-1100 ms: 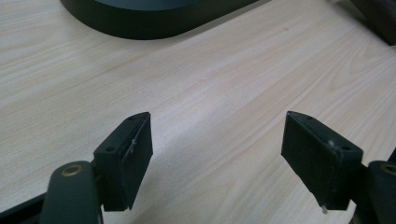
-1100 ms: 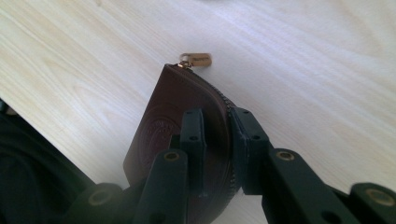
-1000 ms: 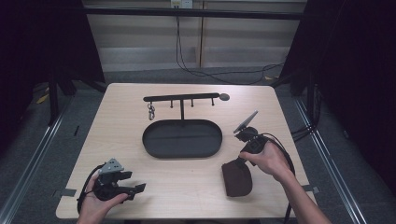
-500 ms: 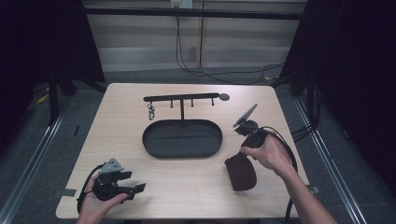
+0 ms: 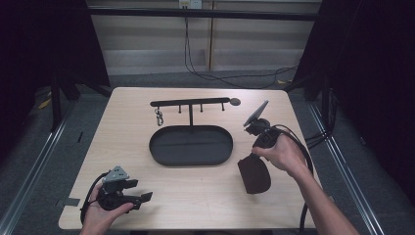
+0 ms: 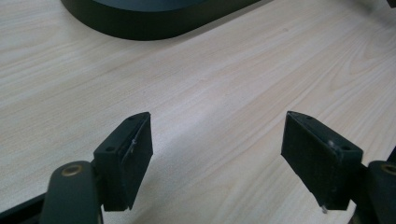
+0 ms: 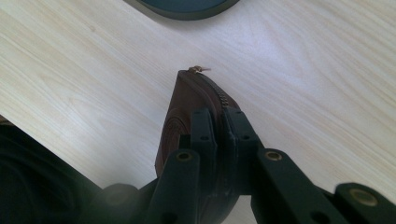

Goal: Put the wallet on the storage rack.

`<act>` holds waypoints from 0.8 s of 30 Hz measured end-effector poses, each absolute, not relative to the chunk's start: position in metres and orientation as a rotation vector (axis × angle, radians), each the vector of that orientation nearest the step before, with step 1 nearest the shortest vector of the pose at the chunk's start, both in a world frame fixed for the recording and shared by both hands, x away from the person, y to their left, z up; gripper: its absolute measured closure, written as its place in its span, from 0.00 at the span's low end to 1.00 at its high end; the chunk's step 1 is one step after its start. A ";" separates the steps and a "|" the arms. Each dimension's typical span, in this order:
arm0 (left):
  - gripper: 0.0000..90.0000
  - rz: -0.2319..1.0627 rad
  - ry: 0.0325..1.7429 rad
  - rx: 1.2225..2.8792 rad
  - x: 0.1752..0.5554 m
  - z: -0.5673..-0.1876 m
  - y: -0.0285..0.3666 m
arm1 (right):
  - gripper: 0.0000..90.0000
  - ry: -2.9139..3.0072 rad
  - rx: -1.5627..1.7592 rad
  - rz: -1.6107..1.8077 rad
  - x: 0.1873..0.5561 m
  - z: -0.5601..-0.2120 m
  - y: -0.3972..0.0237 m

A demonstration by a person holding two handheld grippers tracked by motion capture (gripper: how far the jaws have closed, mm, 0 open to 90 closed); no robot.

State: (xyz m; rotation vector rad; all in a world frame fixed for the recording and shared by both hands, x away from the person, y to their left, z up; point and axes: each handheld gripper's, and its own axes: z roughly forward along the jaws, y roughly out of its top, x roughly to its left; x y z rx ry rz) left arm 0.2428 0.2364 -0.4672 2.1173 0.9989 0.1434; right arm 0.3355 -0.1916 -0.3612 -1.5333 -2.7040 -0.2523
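Since the earlier frame: right claw has lifted the brown zip pouch a little off the tabletop; the pouch now hangs lower-end down beside the oval black tray.
Right claw: jaws clamped on the pouch's zipped edge, brass zip pull at the far tip.
Left claw: jaws wide apart, nothing between them, held low over the tabletop near the front left corner.
Hook rack: behind the tray, keyring hanging.
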 end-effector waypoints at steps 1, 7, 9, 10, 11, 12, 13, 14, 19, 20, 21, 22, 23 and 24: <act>0.28 0.142 1.001 2.116 0.243 -0.467 0.237 | 0.93 -2.703 -1.538 -0.244 0.337 -0.360 -0.192; 0.28 0.150 0.996 2.116 0.243 -0.467 0.237 | 0.93 -2.706 -1.556 -0.251 0.341 -0.352 -0.190; 0.28 0.142 0.998 2.119 0.243 -0.467 0.237 | 0.93 -2.715 -1.556 -0.243 0.344 -0.347 -0.187; 0.28 0.142 0.998 2.119 0.243 -0.467 0.237 | 0.93 -2.715 -1.556 -0.243 0.344 -0.347 -0.187; 0.28 0.142 0.999 2.116 0.243 -0.467 0.237 | 0.93 -2.719 -1.564 -0.244 0.348 -0.345 -0.185; 0.28 0.145 1.001 2.114 0.243 -0.467 0.237 | 0.93 -2.719 -1.564 -0.244 0.348 -0.345 -0.185; 0.28 0.145 1.002 2.114 0.243 -0.467 0.237 | 0.93 -2.721 -1.560 -0.242 0.349 -0.344 -0.183; 0.28 0.144 1.001 2.115 0.243 -0.467 0.237 | 0.93 -2.722 -1.561 -0.248 0.351 -0.343 -0.182; 0.28 0.143 1.002 2.110 0.242 -0.467 0.237 | 0.93 -2.730 -1.558 -0.259 0.361 -0.338 -0.174; 0.28 0.143 1.002 2.108 0.242 -0.467 0.238 | 0.93 -2.730 -1.560 -0.256 0.362 -0.337 -0.173; 0.28 0.146 1.003 2.109 0.242 -0.467 0.238 | 0.93 -2.735 -1.555 -0.262 0.363 -0.336 -0.172; 0.28 0.146 1.002 2.108 0.243 -0.467 0.238 | 0.93 -2.736 -1.558 -0.265 0.364 -0.335 -0.171; 0.28 0.146 1.002 2.108 0.243 -0.467 0.238 | 0.93 -2.736 -1.558 -0.265 0.364 -0.335 -0.171; 0.28 0.149 1.002 2.109 0.243 -0.467 0.239 | 0.93 -2.732 -1.568 -0.273 0.366 -0.333 -0.170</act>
